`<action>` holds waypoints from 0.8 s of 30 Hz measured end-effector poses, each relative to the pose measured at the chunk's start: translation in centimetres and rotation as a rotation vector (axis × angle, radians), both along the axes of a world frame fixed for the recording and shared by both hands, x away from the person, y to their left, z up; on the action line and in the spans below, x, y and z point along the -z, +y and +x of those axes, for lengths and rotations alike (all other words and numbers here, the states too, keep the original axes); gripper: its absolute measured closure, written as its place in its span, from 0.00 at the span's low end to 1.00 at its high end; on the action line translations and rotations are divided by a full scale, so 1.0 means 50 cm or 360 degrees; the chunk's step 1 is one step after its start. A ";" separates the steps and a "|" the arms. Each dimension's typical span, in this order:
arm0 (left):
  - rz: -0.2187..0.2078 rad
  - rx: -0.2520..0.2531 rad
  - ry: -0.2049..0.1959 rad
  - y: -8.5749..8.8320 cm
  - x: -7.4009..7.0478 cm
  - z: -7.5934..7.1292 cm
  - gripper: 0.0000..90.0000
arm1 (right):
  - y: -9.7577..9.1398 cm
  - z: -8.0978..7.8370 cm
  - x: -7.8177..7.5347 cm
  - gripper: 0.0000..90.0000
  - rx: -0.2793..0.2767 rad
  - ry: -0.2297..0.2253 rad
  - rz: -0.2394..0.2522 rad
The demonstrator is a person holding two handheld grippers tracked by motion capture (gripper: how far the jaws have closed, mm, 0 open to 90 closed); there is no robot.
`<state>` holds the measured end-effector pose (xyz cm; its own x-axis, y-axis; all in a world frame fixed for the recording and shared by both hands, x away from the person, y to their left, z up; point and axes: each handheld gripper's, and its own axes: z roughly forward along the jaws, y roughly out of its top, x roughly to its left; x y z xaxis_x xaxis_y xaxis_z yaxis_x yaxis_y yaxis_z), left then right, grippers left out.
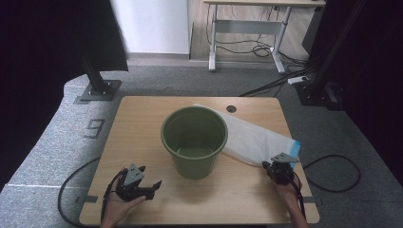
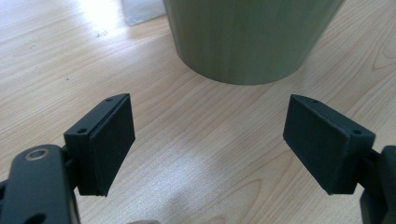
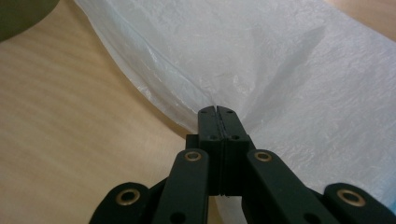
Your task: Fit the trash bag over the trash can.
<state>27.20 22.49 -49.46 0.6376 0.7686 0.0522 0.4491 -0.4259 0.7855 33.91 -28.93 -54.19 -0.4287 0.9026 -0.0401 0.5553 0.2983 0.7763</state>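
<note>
White plastic bag (image 3: 280,70) is pinched at its near edge by the right gripper (image 3: 218,112), jaws squeezed flat together on the film. From that pinch the bag's long axis runs away and leftward, passing behind the green bucket (image 1: 194,140), so imo the pull has to go toward the bucket rim. Left gripper (image 2: 210,140) sits on the near-left side of the bucket, jaws wide apart, nothing btwn them, pointed at the bucket wall. Right hand's the nearer one to the bag, obv.

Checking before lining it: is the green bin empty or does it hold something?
Empty. The high view looks into the upright green bin and shows only its bare bottom.
</note>
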 end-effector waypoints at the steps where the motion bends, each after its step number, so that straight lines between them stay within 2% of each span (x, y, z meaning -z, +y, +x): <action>1: 0.0000 0.0000 0.0000 0.000 0.000 0.000 0.18 | 0.000 0.000 0.000 0.98 0.0000 0.0000 0.0000; 2: -0.0002 -0.0003 -0.0002 0.001 -0.001 0.000 0.18 | -0.001 -0.008 0.001 0.98 0.0006 0.0006 0.0006; 3: -0.0012 -0.0007 -0.0004 0.004 -0.001 0.000 0.18 | -0.007 -0.033 0.003 0.98 0.0021 0.0020 0.0034; 5: -0.0014 -0.0006 -0.0005 0.006 -0.002 0.000 0.18 | -0.008 -0.042 0.002 0.98 0.0026 0.0019 0.0040; 6: -0.0028 0.0001 -0.0008 0.009 -0.002 -0.001 0.18 | -0.012 -0.072 0.000 0.98 0.0052 0.0012 0.0045; 7: -0.0040 0.0006 -0.0010 0.011 -0.003 -0.001 0.18 | -0.012 -0.072 0.000 0.98 0.0052 0.0012 0.0045; 8: -0.0048 0.0010 -0.0011 0.012 -0.003 -0.001 0.18 | -0.017 -0.098 -0.001 0.98 0.0069 0.0010 0.0045; 11: -0.0046 0.0013 -0.0011 0.013 -0.002 -0.002 0.18 | -0.023 -0.115 0.001 0.98 0.0085 0.0025 0.0046; 13: -0.0039 0.0013 -0.0010 0.012 -0.002 -0.002 0.18 | -0.031 -0.134 -0.001 0.94 0.0084 0.0033 0.0072; 15: -0.0042 0.0015 -0.0009 0.011 -0.002 -0.002 0.18 | -0.028 -0.135 -0.006 0.84 0.0090 0.0010 0.0065; 16: -0.0042 0.0013 -0.0009 0.011 -0.002 -0.002 0.18 | -0.028 -0.135 -0.006 0.84 0.0090 0.0010 0.0065; 17: -0.0045 0.0011 -0.0007 0.011 -0.002 -0.001 0.18 | -0.023 -0.132 -0.009 0.77 0.0097 -0.0015 0.0043; 18: -0.0061 0.0014 0.0000 0.011 -0.001 0.001 0.18 | 0.003 -0.121 -0.016 0.66 0.0052 -0.0072 0.0023; 21: -0.0057 0.0017 0.0016 0.007 0.006 0.005 0.18 | 0.046 -0.091 -0.023 0.60 -0.0080 -0.0107 0.0031; 24: -0.0021 0.0020 0.0035 0.001 0.014 0.008 0.18 | 0.098 -0.044 -0.026 0.54 -0.0183 -0.0074 0.0068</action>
